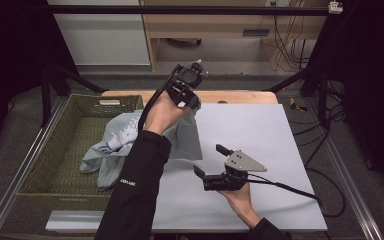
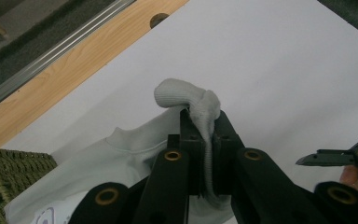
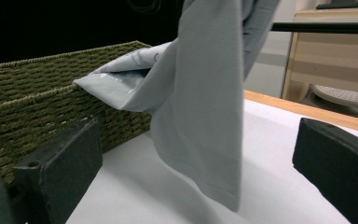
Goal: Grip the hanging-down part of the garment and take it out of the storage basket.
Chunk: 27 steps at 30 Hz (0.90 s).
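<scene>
The pale grey-blue garment (image 1: 125, 140) is soft and creased, with a light print on the part lying in the green woven basket (image 1: 55, 150) at the surface's left edge. The left tool (image 1: 192, 102) pinches its ribbed cuff and holds it up near the far edge, so cloth hangs down over the basket's rim. The right tool (image 1: 209, 160), near the front edge, stands wide apart and holds nothing.

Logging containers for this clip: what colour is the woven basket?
Olive green; the woven basket shows best in the right gripper view, beside the pale grey garment.
</scene>
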Each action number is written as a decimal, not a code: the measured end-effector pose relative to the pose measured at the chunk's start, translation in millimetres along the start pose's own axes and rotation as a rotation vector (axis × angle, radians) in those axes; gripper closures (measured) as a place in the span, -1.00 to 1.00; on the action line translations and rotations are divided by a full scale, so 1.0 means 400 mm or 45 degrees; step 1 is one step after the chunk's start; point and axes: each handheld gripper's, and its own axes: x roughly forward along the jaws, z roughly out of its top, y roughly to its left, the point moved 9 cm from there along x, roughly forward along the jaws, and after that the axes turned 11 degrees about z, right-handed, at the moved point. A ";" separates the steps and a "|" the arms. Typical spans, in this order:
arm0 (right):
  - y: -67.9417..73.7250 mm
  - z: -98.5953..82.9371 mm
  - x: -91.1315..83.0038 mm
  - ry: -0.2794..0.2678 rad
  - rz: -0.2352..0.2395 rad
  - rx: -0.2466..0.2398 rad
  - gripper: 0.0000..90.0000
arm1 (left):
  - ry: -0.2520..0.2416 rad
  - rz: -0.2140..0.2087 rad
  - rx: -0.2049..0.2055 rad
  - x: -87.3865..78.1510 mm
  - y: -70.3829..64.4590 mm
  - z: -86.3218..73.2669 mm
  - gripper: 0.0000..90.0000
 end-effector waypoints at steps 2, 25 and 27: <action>0.005 -0.002 0.016 0.004 0.010 0.003 -0.94 | 0.002 0.001 0.001 0.000 0.000 0.000 0.89; -0.042 -0.036 0.199 0.081 -0.024 0.034 -0.89 | 0.004 -0.005 0.007 -0.007 0.004 -0.007 0.89; -0.041 -0.037 0.208 0.087 -0.024 0.039 -0.90 | 0.002 -0.007 0.006 -0.008 0.003 -0.006 0.89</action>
